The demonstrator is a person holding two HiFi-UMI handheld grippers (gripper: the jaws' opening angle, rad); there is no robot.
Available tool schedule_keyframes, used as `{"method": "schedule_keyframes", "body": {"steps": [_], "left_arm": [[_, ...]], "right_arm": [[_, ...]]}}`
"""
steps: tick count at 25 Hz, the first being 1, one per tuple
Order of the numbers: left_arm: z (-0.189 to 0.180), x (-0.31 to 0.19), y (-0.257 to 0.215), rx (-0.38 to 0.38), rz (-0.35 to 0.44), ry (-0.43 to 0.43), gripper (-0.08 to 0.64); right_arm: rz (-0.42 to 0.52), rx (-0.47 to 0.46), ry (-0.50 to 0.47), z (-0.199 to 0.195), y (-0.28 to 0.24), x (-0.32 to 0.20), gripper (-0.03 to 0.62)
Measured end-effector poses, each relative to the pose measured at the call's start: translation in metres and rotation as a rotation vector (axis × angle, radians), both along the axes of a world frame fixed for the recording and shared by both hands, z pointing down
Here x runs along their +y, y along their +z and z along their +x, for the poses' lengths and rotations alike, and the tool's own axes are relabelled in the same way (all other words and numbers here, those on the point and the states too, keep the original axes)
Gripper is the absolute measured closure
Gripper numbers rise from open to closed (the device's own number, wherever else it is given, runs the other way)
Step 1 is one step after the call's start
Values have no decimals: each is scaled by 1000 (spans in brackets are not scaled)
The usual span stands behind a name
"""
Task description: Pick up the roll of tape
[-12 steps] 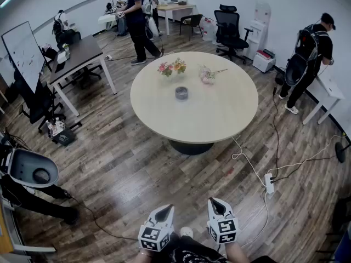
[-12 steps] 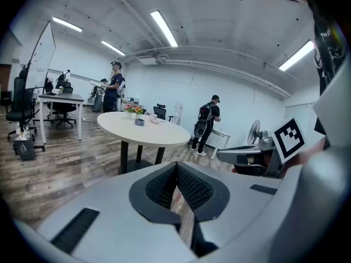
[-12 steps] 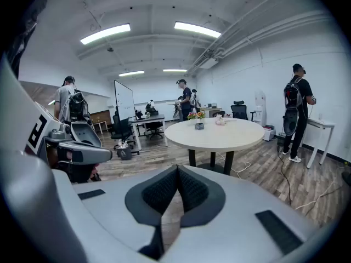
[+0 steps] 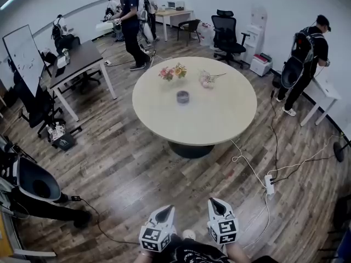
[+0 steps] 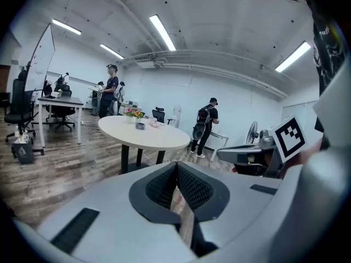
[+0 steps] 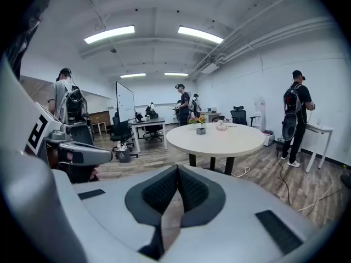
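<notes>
The roll of tape (image 4: pixel 182 96) lies flat on the round table (image 4: pixel 219 125), towards the far side of the top and well apart from both grippers. Just behind it on the table stands a small bunch of pink and yellow flowers (image 4: pixel 173 70), and to the right of that lies a paler pink spray (image 4: pixel 207 78). The left gripper (image 4: pixel 165 207) and the right gripper (image 4: pixel 214 202) are held side by side at the bottom of the head view, low over the wooden floor (image 4: pixel 126 163), both aimed at the table and tipped a little downward. In each gripper's own view the two ribbed black pads are pressed together at the tips with nothing between them, so both grippers are clenched and empty. The table with the tape appears small and distant beyond the jaws in both views. A white power strip (image 4: pixel 269 183) with trailing cables lies on the floor to the right of the table's base. One person in dark clothes (image 4: pixel 130 23) stands beyond the table, near a grey desk (image 4: pixel 77 58), and another with a backpack (image 4: pixel 305 59) stands at the right by a white table (image 4: pixel 328 92). A black office chair (image 4: pixel 226 30) sits by the far wall.
</notes>
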State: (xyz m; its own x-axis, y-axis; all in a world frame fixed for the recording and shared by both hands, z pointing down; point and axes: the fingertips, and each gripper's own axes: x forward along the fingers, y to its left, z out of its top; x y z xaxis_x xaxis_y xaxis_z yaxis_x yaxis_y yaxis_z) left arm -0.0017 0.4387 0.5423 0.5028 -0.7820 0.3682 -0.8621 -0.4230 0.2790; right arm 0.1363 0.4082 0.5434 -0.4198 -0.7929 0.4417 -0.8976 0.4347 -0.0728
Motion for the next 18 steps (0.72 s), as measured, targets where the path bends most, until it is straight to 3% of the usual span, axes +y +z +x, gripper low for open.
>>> {"method": "schedule_keyframes", "body": {"steps": [3,6,9,11,18], "left_arm": [[-8,-2,1,14,-2,1,537],[-16,-2,-1,45,3,6,520],[-22,-1,0,64,1,30,323],[-28,-2,1,66,5,39,284],[-53,-8,-5,89,47,86,267]], "right_arm": [[-10,-42,36,-4,1,-1,582],[-22,-75,6,-17,0,1,413],[-15,-78,-16,-30,0,3,319],[-9,-93,-21,-39,-1,3,252],[16,-125,-16,-68,-4,2,212]]}}
